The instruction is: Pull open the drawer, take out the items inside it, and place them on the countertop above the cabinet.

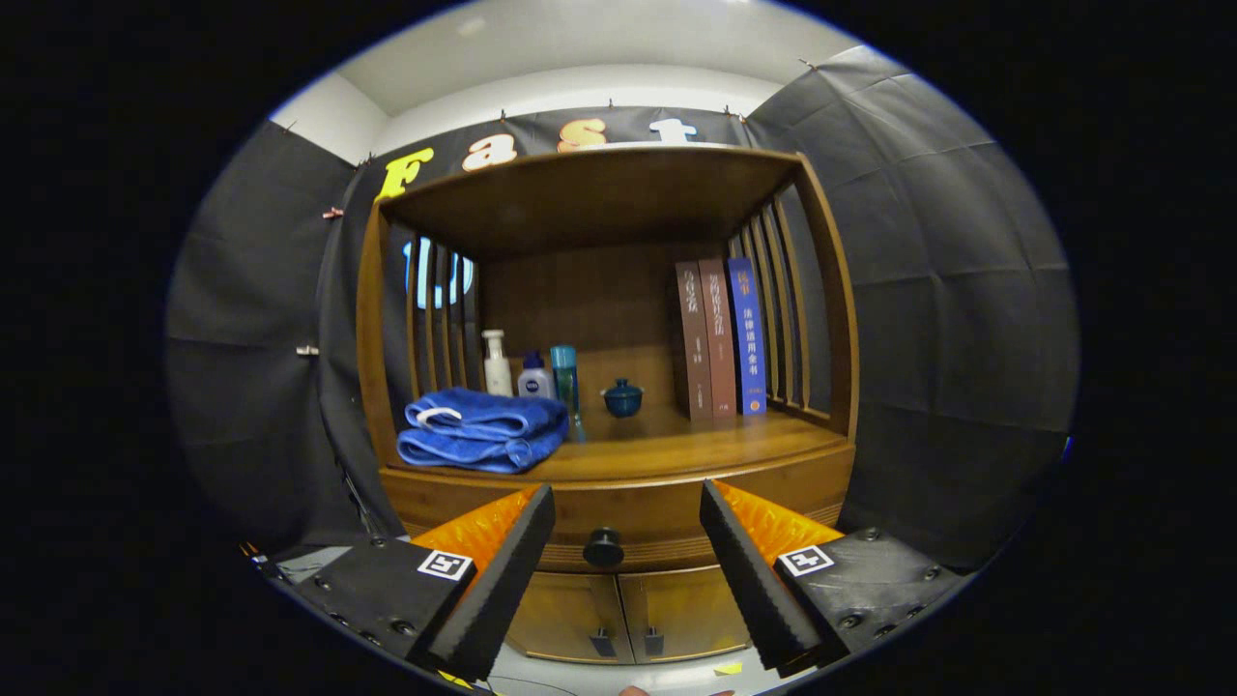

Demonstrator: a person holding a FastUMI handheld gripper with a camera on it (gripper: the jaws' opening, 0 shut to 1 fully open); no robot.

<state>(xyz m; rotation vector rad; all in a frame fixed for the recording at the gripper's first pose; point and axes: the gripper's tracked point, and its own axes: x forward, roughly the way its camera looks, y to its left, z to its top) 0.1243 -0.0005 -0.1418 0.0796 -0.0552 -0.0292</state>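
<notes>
**Fingers wide before the closed drawer**

I see my gripper point(626, 551) spread wide, holding nothing. The round black drawer knob point(603, 547) sits between the fingers, beyond them, on the closed wooden drawer point(638, 503) under the wooden countertop point(676, 447).

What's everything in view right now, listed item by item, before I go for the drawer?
cabinet: one, brown wood, straight ahead.
countertop: one, brown wood, above the drawer.
drawer: one, brown wood, closed, under the countertop.
knob: one, black, centre of the drawer front, between the fingers and beyond them.
lower doors: two, brown, shut, below the drawer.
towel: one, blue, folded, on the countertop's left.
bottles: three, white, white with blue cap, teal, behind the towel.
lidded cup: one, blue, mid countertop.
books: three, two brown and one blue, upright at right.
gripper: one, fingers open, either side of the knob, short of it.
</notes>
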